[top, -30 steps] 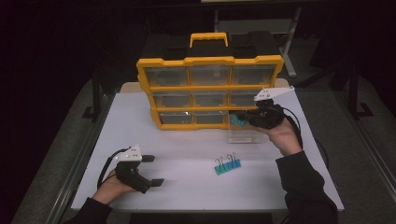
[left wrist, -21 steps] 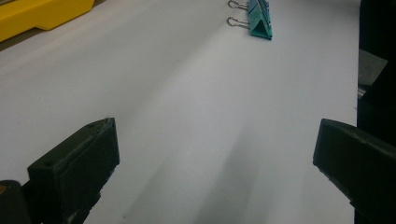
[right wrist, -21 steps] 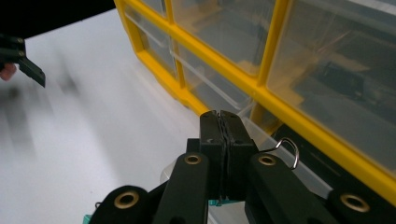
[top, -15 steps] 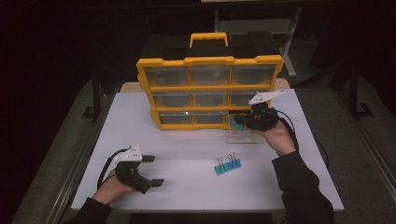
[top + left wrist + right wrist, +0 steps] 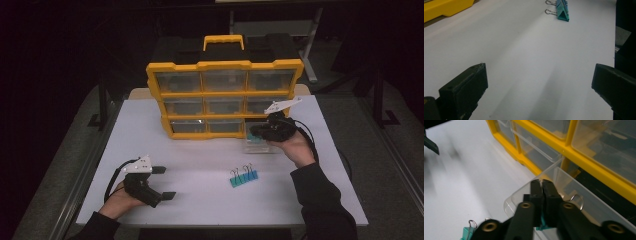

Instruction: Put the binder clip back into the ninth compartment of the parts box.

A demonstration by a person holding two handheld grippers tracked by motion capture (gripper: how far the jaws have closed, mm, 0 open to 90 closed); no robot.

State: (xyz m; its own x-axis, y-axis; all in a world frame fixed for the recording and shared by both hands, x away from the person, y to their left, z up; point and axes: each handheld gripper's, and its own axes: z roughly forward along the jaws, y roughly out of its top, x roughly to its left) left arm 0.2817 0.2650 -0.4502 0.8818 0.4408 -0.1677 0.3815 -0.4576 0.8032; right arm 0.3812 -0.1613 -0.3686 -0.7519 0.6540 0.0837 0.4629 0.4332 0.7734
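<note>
High view above the table; gripper views low, close, sharing its white top.

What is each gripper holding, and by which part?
Right gripper: teal binder clip between its jaws, by the teal body; jaws have just been opening, grip uncertain. Left gripper: open, nothing held.

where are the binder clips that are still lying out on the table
In the high view, the teal binder clips lie on the white table, right of centre, before the yellow drawer organizer.
</note>
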